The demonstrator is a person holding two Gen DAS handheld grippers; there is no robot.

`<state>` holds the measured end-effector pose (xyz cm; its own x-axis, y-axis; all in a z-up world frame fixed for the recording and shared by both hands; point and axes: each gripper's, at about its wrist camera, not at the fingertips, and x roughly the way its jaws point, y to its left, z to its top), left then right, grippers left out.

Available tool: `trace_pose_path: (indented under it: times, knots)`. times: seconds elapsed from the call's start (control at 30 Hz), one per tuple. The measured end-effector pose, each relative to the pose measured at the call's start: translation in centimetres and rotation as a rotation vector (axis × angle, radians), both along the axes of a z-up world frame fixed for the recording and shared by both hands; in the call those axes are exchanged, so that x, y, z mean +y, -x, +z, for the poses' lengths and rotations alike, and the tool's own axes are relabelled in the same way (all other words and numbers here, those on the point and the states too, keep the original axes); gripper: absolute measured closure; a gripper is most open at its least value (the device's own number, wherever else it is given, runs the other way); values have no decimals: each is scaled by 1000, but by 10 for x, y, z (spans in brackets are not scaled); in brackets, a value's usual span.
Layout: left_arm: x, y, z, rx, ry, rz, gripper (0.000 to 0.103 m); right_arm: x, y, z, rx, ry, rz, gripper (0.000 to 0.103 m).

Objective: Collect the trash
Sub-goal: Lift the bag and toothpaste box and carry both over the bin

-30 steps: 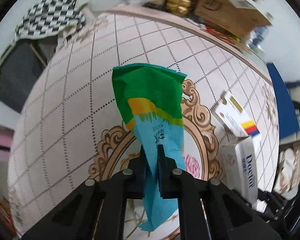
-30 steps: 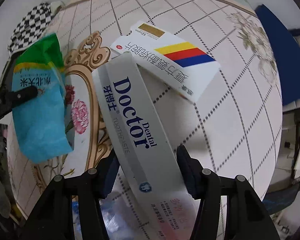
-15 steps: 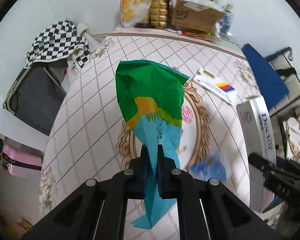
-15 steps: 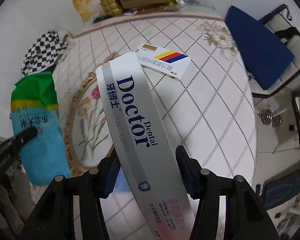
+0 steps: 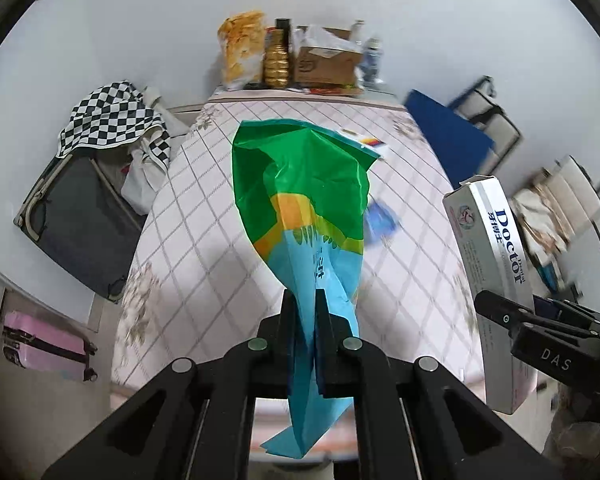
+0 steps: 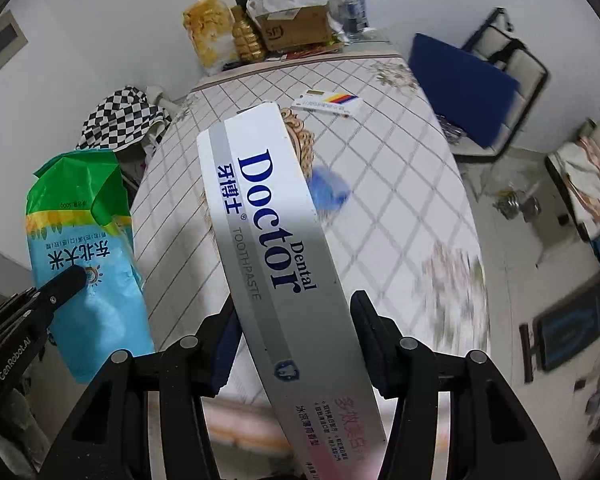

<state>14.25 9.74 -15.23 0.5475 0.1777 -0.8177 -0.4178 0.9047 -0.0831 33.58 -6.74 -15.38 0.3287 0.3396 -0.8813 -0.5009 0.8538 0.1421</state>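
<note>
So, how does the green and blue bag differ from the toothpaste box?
The bag is soft, crumpled plastic; the toothpaste box is stiff, long cardboard. The bag is green, yellow and blue; the box is white and grey. The left gripper pinches the bag; the right gripper clamps the box. Both are lifted off the table.

This is a lived-in room of a home. A table (image 5: 204,216) under a quilted floral cover fills the middle, with snack bags (image 5: 240,54) and a cardboard box (image 5: 326,65) at twelve o'clock. A checkered cloth (image 5: 110,118) lies at ten, a pink suitcase (image 5: 44,346) at eight, folding chairs (image 5: 486,114) at two.
</note>
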Motion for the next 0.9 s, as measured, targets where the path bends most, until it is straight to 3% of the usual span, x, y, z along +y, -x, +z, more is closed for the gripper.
trace_pose_path:
  times: [0.23, 0.4, 0.57, 0.7, 0.77, 0.9]
  knots:
    - [-34, 85, -21, 61, 58, -106, 99, -53, 146, -16, 74, -10, -99, 48]
    - [-60, 126, -71, 167, 149, -154, 99, -88, 219, -63, 190, 45, -116, 48]
    - [-70, 148, -153, 303, 268, -136, 98, -114, 257, -148, 344, 133, -128, 48]
    - [-71, 146, -251, 433, 362, -109, 98, -127, 267, -235, 462, 174, -131, 48]
    - [-69, 140, -295, 477, 395, -100, 98, -134, 269, -294, 537, 179, -145, 48]
    - [-62, 122, -398, 551, 456, -78, 93, -135, 258, -393, 604, 199, -161, 48]
